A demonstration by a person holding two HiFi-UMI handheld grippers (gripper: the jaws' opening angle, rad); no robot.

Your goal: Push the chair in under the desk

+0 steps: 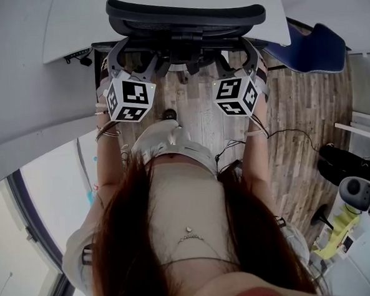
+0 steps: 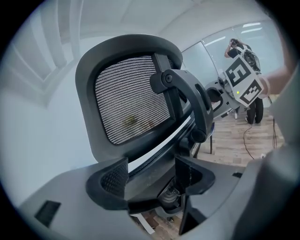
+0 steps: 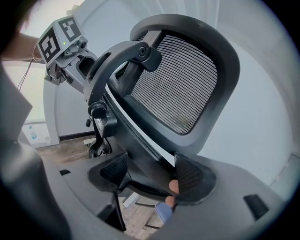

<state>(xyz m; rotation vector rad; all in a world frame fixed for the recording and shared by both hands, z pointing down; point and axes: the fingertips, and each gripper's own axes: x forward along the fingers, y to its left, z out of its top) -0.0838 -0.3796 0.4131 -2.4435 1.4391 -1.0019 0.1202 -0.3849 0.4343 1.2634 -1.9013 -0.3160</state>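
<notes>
**Gripping the chair back on both sides for the push**

Closing on the lower back frame, the left gripper [image 2: 150,174] has the dark bar wedged between its ribbed pads. The right gripper [image 3: 150,176] pinches the same frame from the other side. This matched hold probably lets the person drive the chair [image 1: 186,16] straight instead of swivelling it on its base. In the head view both grippers sit level with each other behind the mesh backrest, arms stretched forward over the wooden floor [image 1: 202,121]. The backrest's top edge already lies against the front edge of the white desk [image 1: 71,26], so the chair looks nearly or fully home, with little travel left.
</notes>
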